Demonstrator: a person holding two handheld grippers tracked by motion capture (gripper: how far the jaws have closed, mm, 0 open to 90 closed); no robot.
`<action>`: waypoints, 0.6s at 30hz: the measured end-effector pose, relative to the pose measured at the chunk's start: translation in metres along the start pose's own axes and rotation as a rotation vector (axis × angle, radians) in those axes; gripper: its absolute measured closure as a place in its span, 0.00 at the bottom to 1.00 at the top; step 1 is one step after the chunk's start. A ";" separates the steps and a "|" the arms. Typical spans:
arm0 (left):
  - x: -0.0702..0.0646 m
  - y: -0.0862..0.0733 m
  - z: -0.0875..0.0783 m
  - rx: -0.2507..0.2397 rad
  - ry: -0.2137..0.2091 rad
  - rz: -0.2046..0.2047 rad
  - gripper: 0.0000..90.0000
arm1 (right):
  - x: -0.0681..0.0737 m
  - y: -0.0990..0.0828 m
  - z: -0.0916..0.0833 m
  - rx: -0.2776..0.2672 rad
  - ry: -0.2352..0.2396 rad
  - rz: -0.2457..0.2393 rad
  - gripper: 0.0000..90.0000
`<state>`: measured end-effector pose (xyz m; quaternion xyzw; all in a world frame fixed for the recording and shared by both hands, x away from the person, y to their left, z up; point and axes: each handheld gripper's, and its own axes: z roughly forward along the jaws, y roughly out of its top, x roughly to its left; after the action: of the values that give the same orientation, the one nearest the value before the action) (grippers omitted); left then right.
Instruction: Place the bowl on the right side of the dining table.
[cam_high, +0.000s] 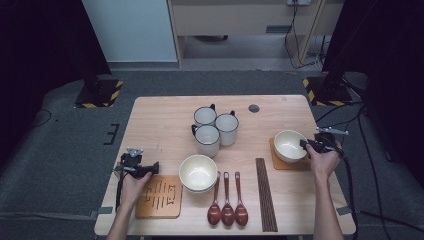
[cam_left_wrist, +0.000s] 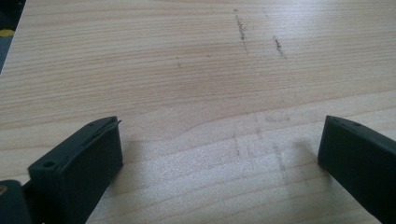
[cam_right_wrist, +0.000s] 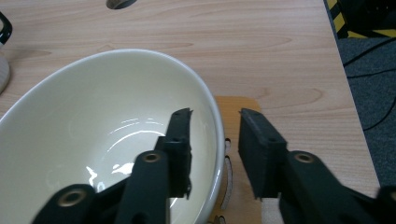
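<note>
A cream bowl sits on a wooden coaster at the table's right side. My right gripper is at its right rim. In the right gripper view the gripper straddles the bowl's rim, one jaw inside the bowl and one outside, with a gap beside the rim, so it is open. My left gripper rests at the left of the table. Its jaws stand wide open over bare wood, nothing between them.
A second cream bowl stands mid-table, with three white mugs behind it. Three brown spoons and dark chopsticks lie near the front edge. A slotted wooden coaster lies by the left hand.
</note>
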<state>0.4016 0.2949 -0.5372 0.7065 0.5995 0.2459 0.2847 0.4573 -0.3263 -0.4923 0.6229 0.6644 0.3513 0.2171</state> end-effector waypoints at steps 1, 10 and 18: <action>0.000 0.000 0.000 0.000 0.000 0.000 0.00 | 0.000 0.000 -0.001 -0.008 -0.002 0.001 0.64; 0.000 0.000 0.000 0.001 0.010 -0.015 0.00 | 0.005 0.005 -0.012 -0.072 -0.032 -0.029 0.40; 0.000 -0.002 -0.003 -0.024 0.001 -0.006 0.08 | 0.009 0.004 -0.024 -0.101 -0.022 -0.040 0.34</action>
<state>0.3984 0.2953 -0.5361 0.7011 0.5989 0.2525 0.2934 0.4418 -0.3219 -0.4721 0.6014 0.6559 0.3731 0.2623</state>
